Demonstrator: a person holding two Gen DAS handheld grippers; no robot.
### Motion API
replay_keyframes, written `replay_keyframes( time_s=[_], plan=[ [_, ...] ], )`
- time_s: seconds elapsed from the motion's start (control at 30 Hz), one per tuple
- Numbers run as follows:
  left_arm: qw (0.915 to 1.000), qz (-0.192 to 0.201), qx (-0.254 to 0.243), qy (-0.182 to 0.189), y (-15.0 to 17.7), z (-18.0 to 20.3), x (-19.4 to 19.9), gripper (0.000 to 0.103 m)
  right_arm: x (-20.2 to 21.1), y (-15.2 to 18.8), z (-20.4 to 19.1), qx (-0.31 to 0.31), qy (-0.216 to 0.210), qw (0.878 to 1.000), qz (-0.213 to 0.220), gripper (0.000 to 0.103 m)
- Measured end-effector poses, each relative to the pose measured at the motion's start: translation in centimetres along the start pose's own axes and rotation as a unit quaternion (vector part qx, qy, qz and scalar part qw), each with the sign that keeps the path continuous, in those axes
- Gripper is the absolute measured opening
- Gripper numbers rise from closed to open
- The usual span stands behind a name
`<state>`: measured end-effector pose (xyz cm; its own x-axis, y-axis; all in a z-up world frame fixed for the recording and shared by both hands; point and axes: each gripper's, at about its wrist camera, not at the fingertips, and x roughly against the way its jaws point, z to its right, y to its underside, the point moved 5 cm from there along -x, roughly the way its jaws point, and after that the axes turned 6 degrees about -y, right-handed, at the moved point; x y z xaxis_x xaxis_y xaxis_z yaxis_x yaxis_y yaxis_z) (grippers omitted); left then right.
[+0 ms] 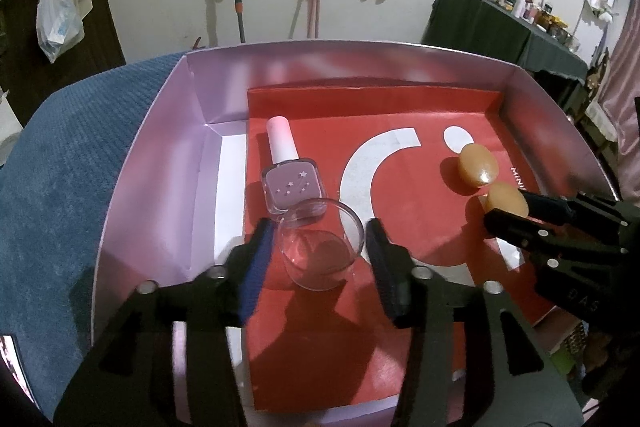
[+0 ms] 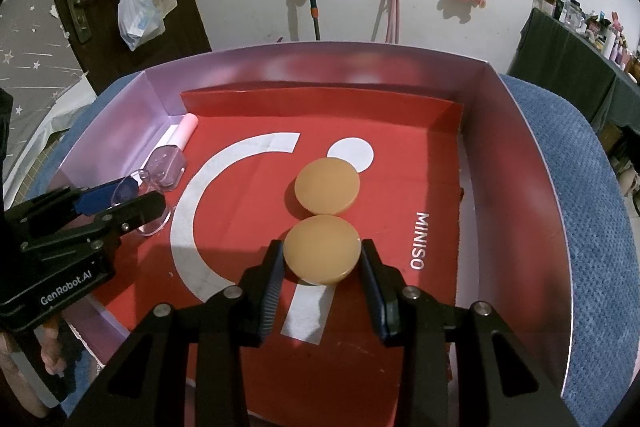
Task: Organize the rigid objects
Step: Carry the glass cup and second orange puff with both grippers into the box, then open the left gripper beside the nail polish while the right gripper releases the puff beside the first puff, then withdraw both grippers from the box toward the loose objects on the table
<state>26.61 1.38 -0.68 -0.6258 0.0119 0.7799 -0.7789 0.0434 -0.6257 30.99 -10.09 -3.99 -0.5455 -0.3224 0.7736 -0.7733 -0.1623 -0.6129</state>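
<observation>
A pink box (image 1: 160, 131) lined with red paper holds everything. My left gripper (image 1: 320, 239) is open around a clear glass cup (image 1: 320, 247) lying on its side; its fingers stand a little off the cup. A lilac nail polish bottle (image 1: 290, 179) with a pink cap lies just behind it. My right gripper (image 2: 322, 259) has its fingers against both sides of a tan disc (image 2: 322, 249). A second tan disc (image 2: 326, 185) lies just beyond, touching it. The right gripper also shows in the left wrist view (image 1: 516, 211), and the left gripper in the right wrist view (image 2: 120, 205).
The box (image 2: 516, 147) sits on a blue textured cloth (image 1: 60, 167). A white wall with hanging plush toys and a broom is behind. A dark cluttered table (image 1: 500, 19) stands at the right, and a door (image 2: 80, 7) at the left.
</observation>
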Motion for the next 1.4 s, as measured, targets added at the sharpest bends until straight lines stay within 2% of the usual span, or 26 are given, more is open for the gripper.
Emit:
replay_keyframes(
  time_s=[0.07, 0.23, 0.4, 0.57, 0.7, 0.77, 0.97, 1.1, 1.23, 1.4],
  plan=[
    [1.0, 0.007, 0.004, 0.0, -0.1, -0.1, 0.3, 0.06, 0.0, 0.0, 0.0, 0.0, -0.001, 1.0, 0.001, 0.041],
    [0.9999, 0.009, 0.005, 0.001, -0.1, -0.1, 0.6, 0.061, 0.5, 0.0, -0.2, -0.003, -0.007, 1.0, 0.005, 0.05],
    [0.9997, 0.013, 0.01, 0.016, 0.0, 0.1, 1.4, 0.071, 1.5, 0.3, -0.4, 0.001, -0.01, 1.0, 0.015, 0.058],
    [0.9995, 0.03, 0.004, 0.011, 0.0, 0.6, 2.7, 0.081, 2.6, 0.3, -0.7, 0.0, -0.015, 1.0, 0.028, 0.065],
    [0.9992, 0.04, 0.001, 0.0, 0.0, 0.6, 3.5, 0.084, 3.6, 0.5, -1.0, 0.001, -0.019, 0.999, 0.038, 0.068],
    [0.999, 0.044, 0.005, -0.005, 0.1, 0.4, 3.8, 0.097, 4.1, 0.6, -1.1, 0.001, -0.023, 0.999, 0.042, 0.069],
    [0.9985, 0.052, 0.015, -0.006, 0.2, -0.2, 4.8, 0.098, 5.3, 0.8, -1.5, 0.001, -0.034, 0.998, 0.057, 0.074],
    [0.9983, 0.055, 0.018, -0.005, 0.5, -0.4, 5.3, 0.098, 6.4, 1.1, -1.8, 0.004, -0.04, 0.997, 0.07, 0.086],
    [0.9976, 0.066, 0.021, -0.008, 0.7, -0.5, 6.1, 0.103, 7.7, 1.3, -1.9, 0.001, -0.05, 0.995, 0.084, 0.092],
    [0.9965, 0.081, 0.014, -0.014, 1.2, -0.4, 7.2, 0.103, 8.9, 1.7, -2.2, 0.002, -0.055, 0.994, 0.098, 0.102]
  ],
)
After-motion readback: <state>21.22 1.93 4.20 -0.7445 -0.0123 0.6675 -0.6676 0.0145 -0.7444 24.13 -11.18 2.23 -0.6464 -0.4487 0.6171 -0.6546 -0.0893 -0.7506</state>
